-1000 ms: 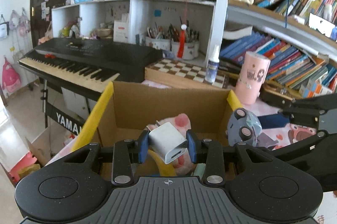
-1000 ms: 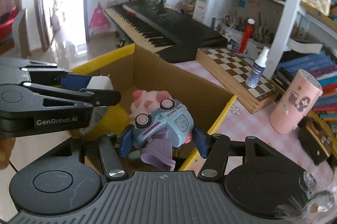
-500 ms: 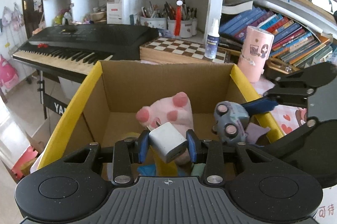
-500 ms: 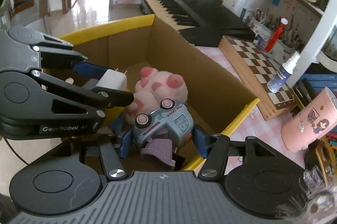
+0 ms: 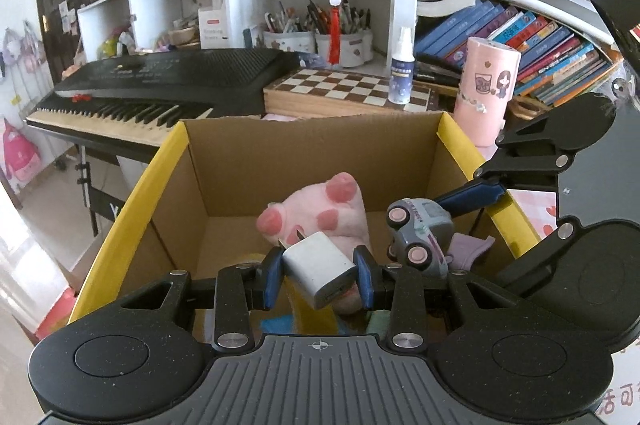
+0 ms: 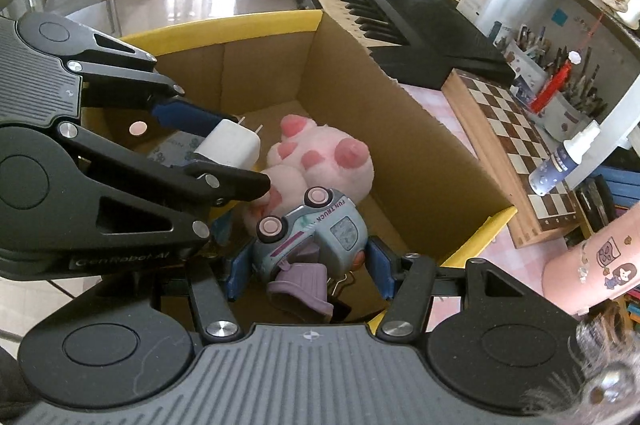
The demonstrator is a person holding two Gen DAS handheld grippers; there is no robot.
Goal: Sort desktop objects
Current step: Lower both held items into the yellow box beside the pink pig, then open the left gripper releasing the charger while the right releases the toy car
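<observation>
Charger (image 5: 318, 267) and toy truck (image 6: 310, 229) are held above the open cardboard box (image 5: 280, 161).
On the left, the left gripper (image 5: 316, 275) is clenched on the white charger, prongs pointing away; the pink plush toy (image 6: 320, 155) lies inside the box under both; on the right, the right gripper (image 6: 306, 271) grasps the grey-blue truck, which is tipped on its side.

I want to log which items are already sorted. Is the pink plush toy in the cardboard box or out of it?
In. The pink plush toy lies on the floor of the cardboard box, its walls rising around it.
</observation>
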